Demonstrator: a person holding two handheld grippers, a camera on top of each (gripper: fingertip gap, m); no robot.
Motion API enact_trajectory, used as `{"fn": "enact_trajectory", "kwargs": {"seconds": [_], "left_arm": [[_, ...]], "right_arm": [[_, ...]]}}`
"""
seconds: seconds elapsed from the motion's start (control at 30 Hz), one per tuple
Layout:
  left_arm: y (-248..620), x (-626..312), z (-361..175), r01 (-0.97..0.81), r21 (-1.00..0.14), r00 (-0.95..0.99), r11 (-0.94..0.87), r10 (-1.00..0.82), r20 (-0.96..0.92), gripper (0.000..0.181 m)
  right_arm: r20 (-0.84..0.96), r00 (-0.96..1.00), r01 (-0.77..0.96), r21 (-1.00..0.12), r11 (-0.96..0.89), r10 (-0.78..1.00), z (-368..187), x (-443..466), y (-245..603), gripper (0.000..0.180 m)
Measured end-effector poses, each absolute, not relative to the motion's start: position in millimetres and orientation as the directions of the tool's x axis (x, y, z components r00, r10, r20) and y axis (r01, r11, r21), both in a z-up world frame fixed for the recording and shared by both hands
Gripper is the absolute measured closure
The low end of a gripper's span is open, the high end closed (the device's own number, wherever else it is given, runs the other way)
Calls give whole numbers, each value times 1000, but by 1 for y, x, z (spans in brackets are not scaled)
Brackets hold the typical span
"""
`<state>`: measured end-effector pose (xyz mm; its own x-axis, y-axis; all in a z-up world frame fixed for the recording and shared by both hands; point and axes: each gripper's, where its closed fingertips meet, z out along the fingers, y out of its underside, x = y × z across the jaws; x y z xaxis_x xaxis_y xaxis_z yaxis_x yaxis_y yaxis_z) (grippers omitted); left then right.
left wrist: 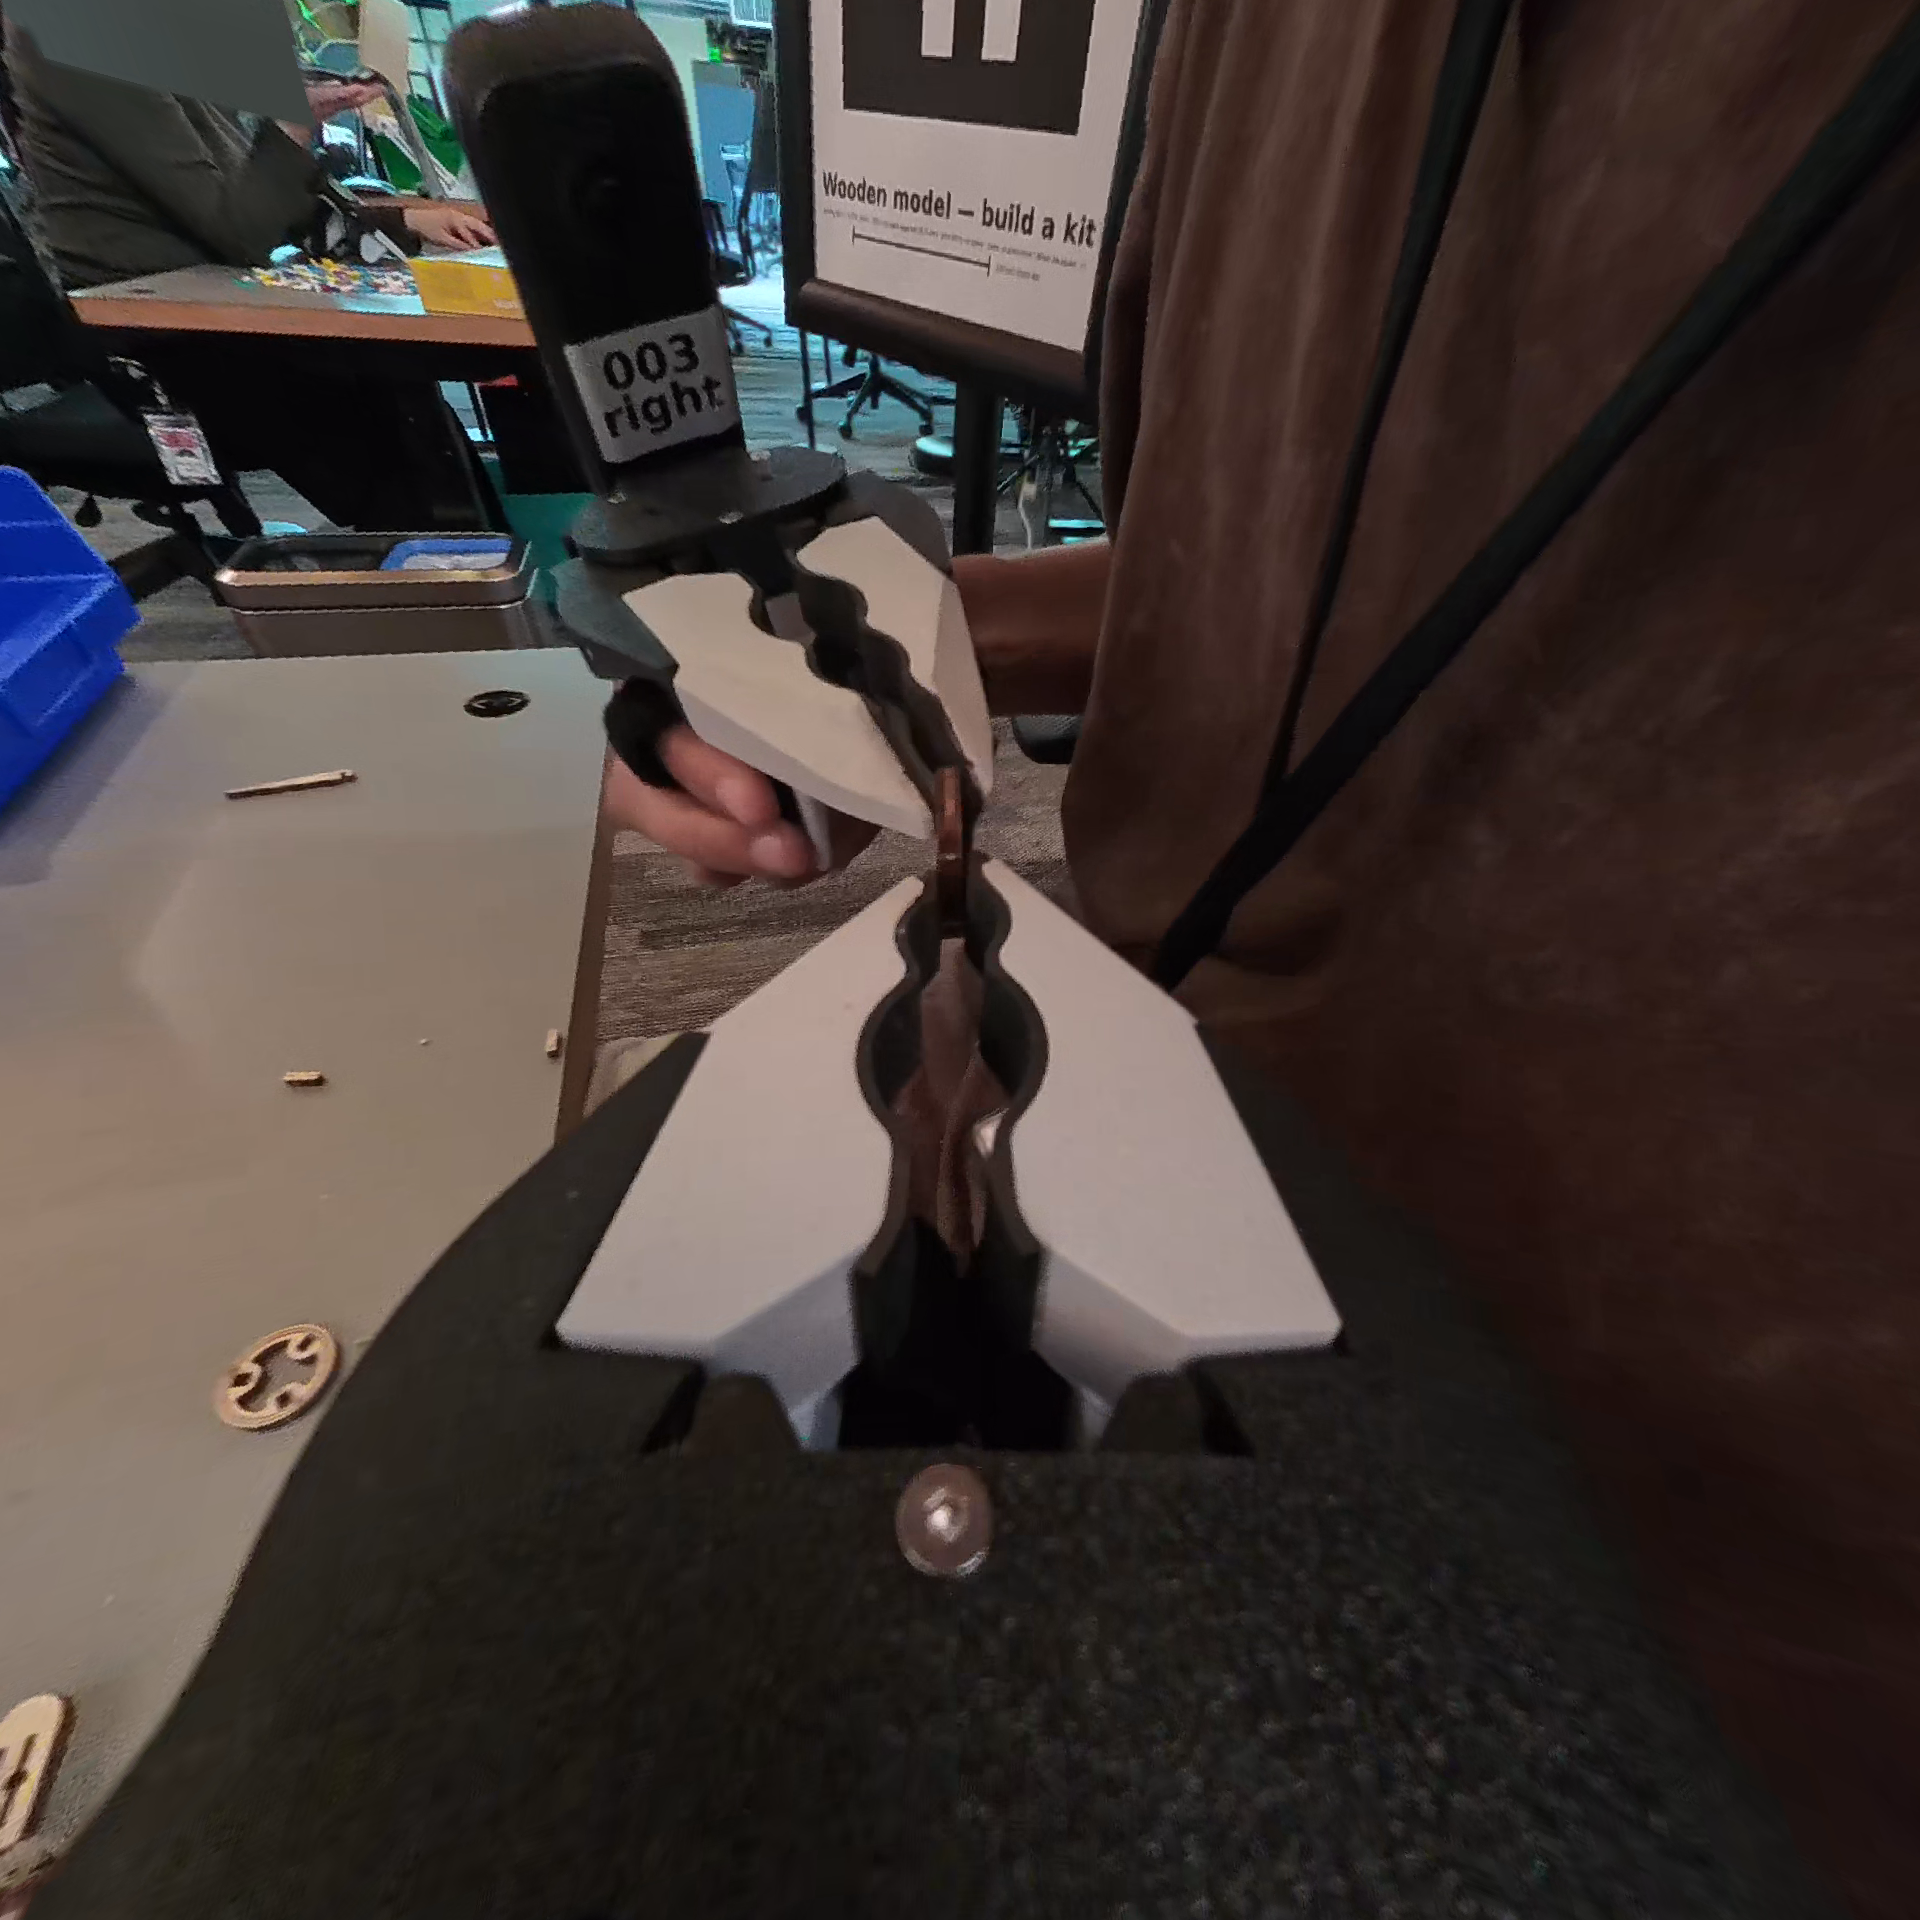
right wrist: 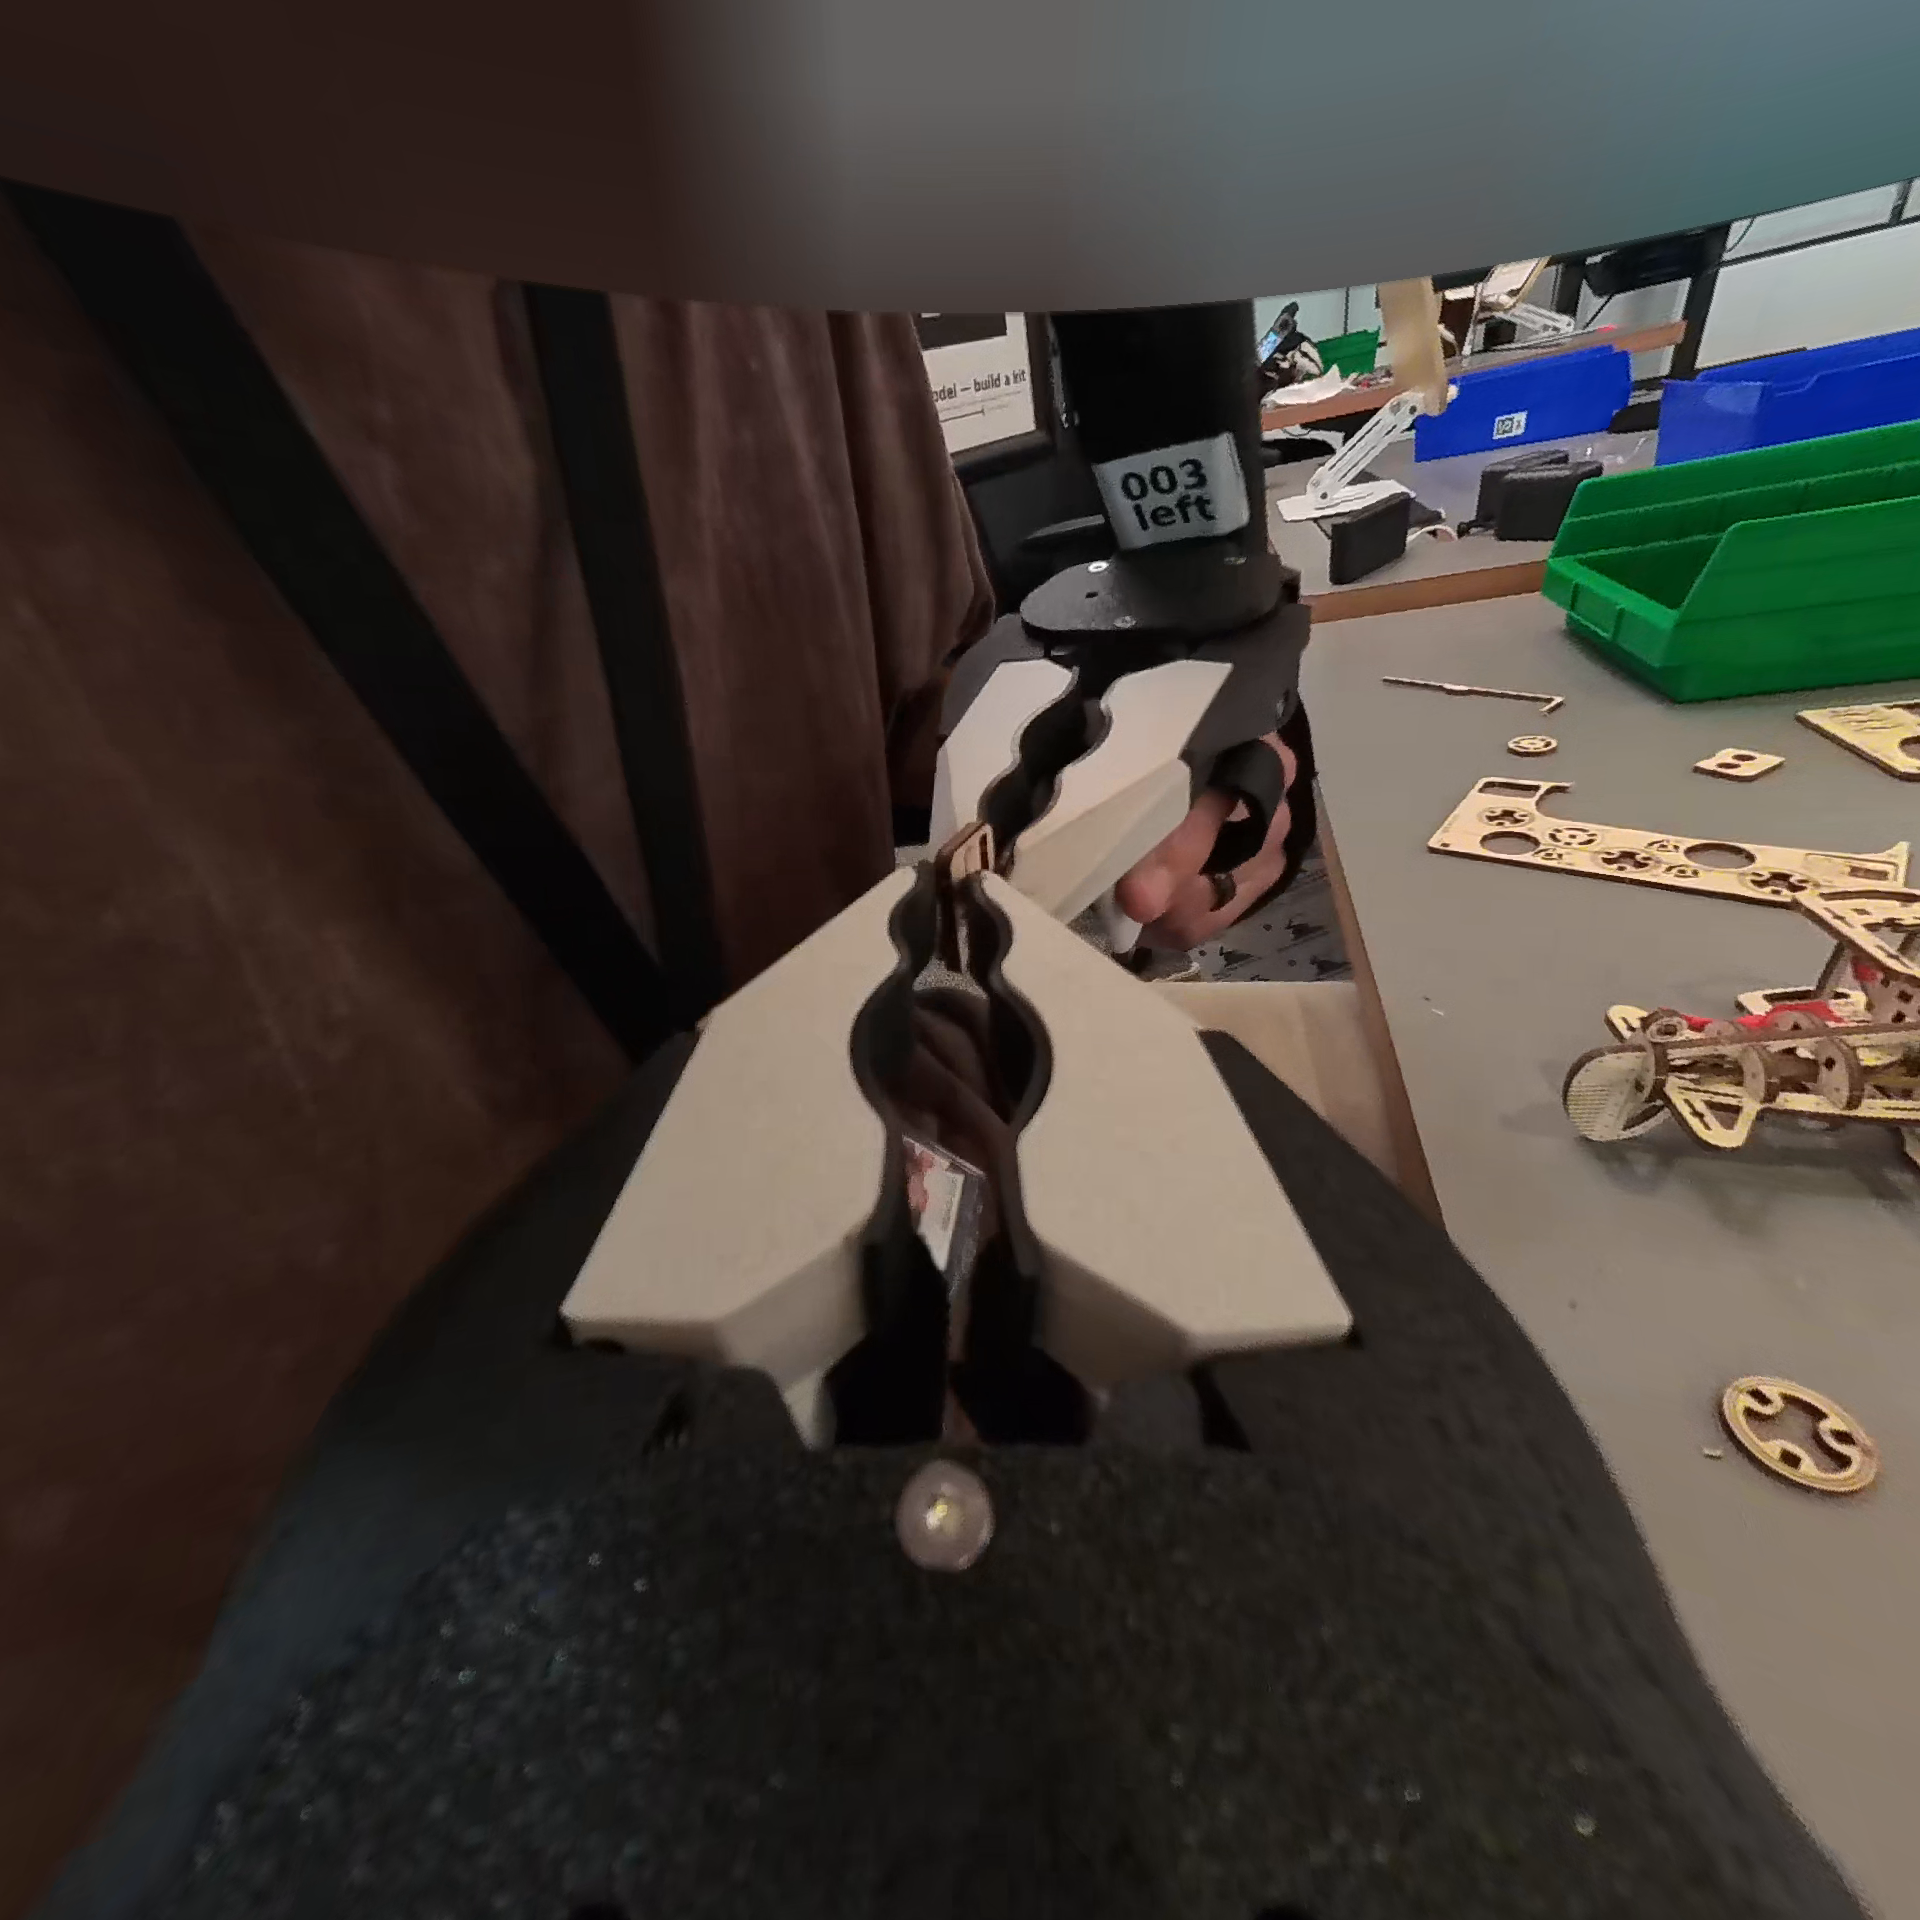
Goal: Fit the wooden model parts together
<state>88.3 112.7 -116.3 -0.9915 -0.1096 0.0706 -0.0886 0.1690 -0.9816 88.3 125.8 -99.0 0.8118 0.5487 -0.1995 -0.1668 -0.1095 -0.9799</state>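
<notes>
Beside the table point(left wrist: 312, 1039), both tongs point(left wrist: 951, 883) point(right wrist: 951, 883) pinch one small wooden piece point(left wrist: 948, 831) tip-to-tip.

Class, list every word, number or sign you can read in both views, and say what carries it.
Wording is not quoted; carriers only.
Right-handle label, on the right gripper: legible.
Left-handle label, on the left gripper: legible.
White signboard: heading legible, small print blurred.
Sticker on blue bin: too small.
Wooden part between both grippers: no writing.
</notes>
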Motion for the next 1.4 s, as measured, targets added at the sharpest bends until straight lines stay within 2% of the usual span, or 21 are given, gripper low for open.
{"fn": "enact_trajectory", "kwargs": {"seconds": [0.3, 0.47, 0.57, 0.9, 1.0, 1.07, 1.17, 1.3, 1.4], "left_arm": [[115, 83, -122, -213, -962, -977, 171, -38, 209, 180], [114, 70, -126, -258, -946, -959, 197, 63, 275, 179], [115, 67, -135, -257, -936, -956, 240, 76, 282, 179], [111, 45, -136, -257, -933, -925, 253, 216, 313, 180], [110, 47, -139, -254, -931, -931, 262, 195, 309, 180], [108, 35, -135, -248, -933, -912, 261, 262, 315, 179], [110, 51, -140, -289, -922, -920, 259, 191, 342, 179], [115, 89, -124, -420, -900, -905, 119, 23, 426, 180], [117, 95, -126, -479, -871, -876, 106, -1, 482, 180]], "right_arm": [[-236, 810, -200, -972, -126, 536, -105, 85, 130, 177], [-319, 744, -248, -948, -201, 587, -112, 73, 129, 177], [-324, 738, -227, -945, -235, 592, -120, 70, 128, 176], [-398, 600, -312, -915, -255, 694, -121, 48, 124, 176], [-408, 589, -306, -912, -274, 698, -124, 48, 123, 176], [-421, 535, -327, -903, -280, 732, -121, 39, 120, 175], [-486, 547, -384, -869, -312, 682, -124, 55, 122, 176], [-486, 669, -455, -866, -207, 561, -110, 97, 130, 177], [-472, 717, -434, -878, -202, 514, -112, 102, 133, 177]]}}
